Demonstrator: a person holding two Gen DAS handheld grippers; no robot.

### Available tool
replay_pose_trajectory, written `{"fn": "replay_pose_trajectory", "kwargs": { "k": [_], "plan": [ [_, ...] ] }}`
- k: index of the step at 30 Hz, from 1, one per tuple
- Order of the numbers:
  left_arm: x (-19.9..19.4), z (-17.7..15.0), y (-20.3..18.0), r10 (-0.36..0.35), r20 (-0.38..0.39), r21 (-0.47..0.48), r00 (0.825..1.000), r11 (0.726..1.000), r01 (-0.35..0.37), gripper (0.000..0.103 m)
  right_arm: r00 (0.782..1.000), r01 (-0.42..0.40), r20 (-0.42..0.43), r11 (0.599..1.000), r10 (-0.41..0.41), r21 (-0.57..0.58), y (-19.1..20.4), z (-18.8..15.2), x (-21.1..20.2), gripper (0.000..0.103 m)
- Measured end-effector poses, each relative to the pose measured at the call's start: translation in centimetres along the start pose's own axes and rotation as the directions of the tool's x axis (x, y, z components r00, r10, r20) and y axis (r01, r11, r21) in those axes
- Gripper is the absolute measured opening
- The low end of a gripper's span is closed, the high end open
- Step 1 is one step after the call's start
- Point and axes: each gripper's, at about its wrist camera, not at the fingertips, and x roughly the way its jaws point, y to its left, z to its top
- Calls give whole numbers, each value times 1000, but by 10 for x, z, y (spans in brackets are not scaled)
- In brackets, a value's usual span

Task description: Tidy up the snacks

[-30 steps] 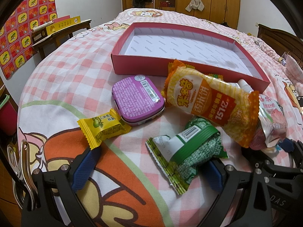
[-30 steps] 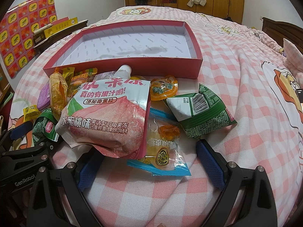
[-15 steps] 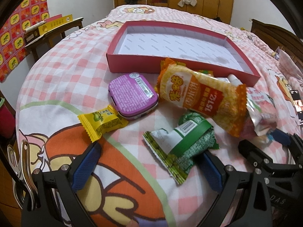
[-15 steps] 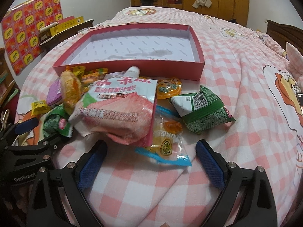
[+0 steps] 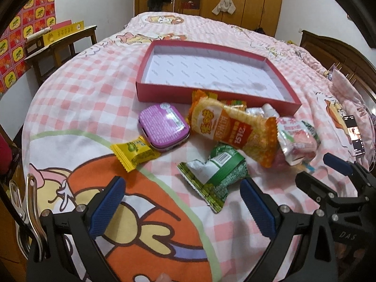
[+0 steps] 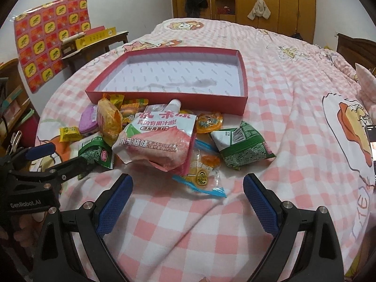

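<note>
Several small sweets [image 6: 128, 104] lie wedged between the peach pouch [image 6: 156, 143] and the near wall of the red box [image 6: 242, 98], too overlapped to count; the pouch also covers the upper half of a clear jelly packet [image 6: 202, 176]. In the right wrist view the purple tin [image 6: 88, 119] is mostly hidden behind the orange cracker bag [image 6: 109, 123], and a phone at the right edge is cut off.

The left gripper [image 5: 181, 203] hangs with its jaws spread wide and nothing between them; the nearer green packet [image 5: 216, 174] lies just ahead of them, close to the right-hand finger. A yellow candy [image 5: 134, 151] sits ahead of the left-hand finger, touching the tin [image 5: 163, 127]. The right gripper [image 6: 188, 202] is likewise wide open and empty, the jelly packet just beyond its gap (slightly right of centre) and a second green packet [image 6: 242, 145] ahead of its right-hand finger.

Beyond the whole heap stands the box, nothing in it, on the pink checked bedspread [image 6: 293, 94]. A metal clip [image 5: 30, 206] hangs at the left of the left gripper.

Counted: two green packets, one pouch, one cracker bag, one tin, one yellow candy, one orange jelly cup [image 6: 209, 122].
</note>
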Motion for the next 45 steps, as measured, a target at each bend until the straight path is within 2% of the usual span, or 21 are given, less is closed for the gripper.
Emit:
{"fn": "replay_pose_trajectory", "kwargs": {
  "k": [7,12,21,25,27,33,40,41,42,45],
  "plan": [
    [-4,1,-14,-32,22,45,999,999,31,98,1000,8,5,1000,-8,3,-10,1,-2,97],
    [-2,2,-25,-30,44,87,999,996,26,89,1000,11,17,1000,-11,4,-18,0,-2,97],
    [15,3,-34,-40,21,124,999,992,37,72,1000,-22,15,999,22,49,-35,0,-1,92],
    [19,4,-37,-33,35,135,999,990,28,72,999,-39,10,997,38,62,-37,1,-3,88],
    [19,5,-38,-26,46,145,999,989,19,66,999,-39,13,997,39,59,-36,2,-4,88],
    [13,5,-33,-51,56,138,997,990,43,53,998,-58,17,996,57,62,-31,6,-9,88],
    [3,3,-26,-80,55,126,995,989,73,52,997,-71,31,996,69,45,-20,12,-15,88],
    [1,3,-24,-86,57,124,995,989,78,50,997,-74,31,996,72,44,-18,14,-14,88],
    [-1,3,-23,-87,58,121,994,989,80,43,997,-77,31,996,76,45,-17,14,-14,88],
    [-4,4,-18,-94,60,105,994,991,87,43,995,-98,29,994,97,53,-12,19,-13,88]
  ]
}}
